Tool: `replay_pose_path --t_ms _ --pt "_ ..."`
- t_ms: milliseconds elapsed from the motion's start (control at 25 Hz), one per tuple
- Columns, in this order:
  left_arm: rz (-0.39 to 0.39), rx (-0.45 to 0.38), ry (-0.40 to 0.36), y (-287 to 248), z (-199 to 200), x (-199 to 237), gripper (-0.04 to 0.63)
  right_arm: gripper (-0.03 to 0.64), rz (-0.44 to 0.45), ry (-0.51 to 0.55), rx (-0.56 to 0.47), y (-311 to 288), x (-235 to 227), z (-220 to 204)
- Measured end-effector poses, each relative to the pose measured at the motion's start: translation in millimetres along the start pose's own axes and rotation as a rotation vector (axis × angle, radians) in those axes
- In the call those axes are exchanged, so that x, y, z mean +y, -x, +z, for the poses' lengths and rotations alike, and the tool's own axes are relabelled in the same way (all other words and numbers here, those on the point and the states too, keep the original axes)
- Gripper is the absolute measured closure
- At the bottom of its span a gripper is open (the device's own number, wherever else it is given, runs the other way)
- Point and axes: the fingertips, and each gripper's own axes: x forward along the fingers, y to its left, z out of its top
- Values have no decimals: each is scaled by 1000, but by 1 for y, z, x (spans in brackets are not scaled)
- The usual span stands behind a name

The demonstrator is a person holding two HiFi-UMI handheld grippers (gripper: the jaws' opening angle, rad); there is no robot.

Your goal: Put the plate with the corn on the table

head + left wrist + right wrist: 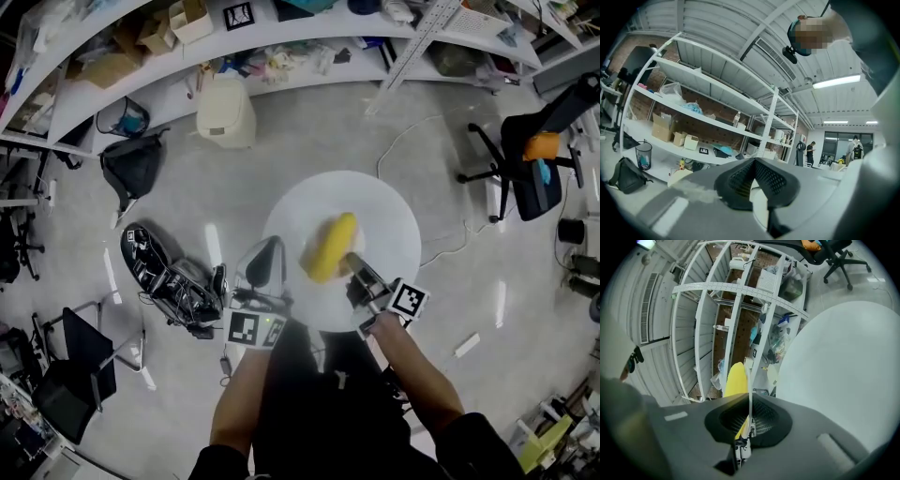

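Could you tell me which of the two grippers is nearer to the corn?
The right gripper: shut on the plate right beside the corn; the left gripper sits at the left rim, apart from it.

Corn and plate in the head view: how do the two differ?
The plate is white, the corn yellow. The plate is a wide flat disc; the corn is a short thick cob. The left tool and right tool pinch the plate's rim; the corn just lies on it. Both hang above the floor.
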Motion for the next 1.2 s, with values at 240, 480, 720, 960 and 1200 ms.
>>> replay_pose_path --t_ms 240,480,720,960,1200 --pt "12 5 16 -10 -24 18 594 598 -14 -9 22 -15 -26 -1" --pt "22 23 29 -14 -47 32 594 598 -14 1 46 -32 -45 -2" --pt "22 36 39 -17 -64 46 594 598 -16 3 61 -49 -63 -6" --pt "15 49 40 -18 -75 54 594 598 -9 14 66 -59 -76 -11" --pt "12 53 43 -19 -82 63 594 598 -7 13 73 -71 -89 -15"
